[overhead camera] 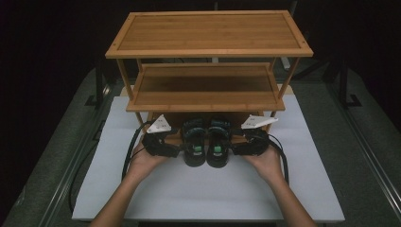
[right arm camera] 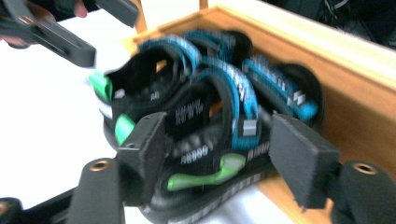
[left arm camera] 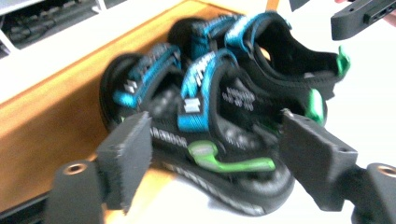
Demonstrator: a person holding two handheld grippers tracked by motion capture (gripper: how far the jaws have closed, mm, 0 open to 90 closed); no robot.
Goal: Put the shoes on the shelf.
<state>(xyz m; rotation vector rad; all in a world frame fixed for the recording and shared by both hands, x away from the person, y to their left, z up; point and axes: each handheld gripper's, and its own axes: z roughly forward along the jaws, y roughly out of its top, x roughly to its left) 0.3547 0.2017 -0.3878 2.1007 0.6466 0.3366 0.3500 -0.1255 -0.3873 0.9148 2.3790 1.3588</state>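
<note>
Flanking a pair of black sandals (overhead camera: 206,142) with blue straps and green tabs, the left gripper (overhead camera: 176,150) and right gripper (overhead camera: 235,149) both stand with jaws apart, pads clear of the shoes. The sandals sit side by side, toes on the lowest board of the wooden rack (overhead camera: 208,49), heels on the white mat (overhead camera: 198,189). Its middle shelf (overhead camera: 205,97) overhangs them, and its legs stand close outside each hand.

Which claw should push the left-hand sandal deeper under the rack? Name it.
Left. The left claw, open, flanks the left-hand sandal at its heel; the right claw sits beyond the other sandal.
</note>
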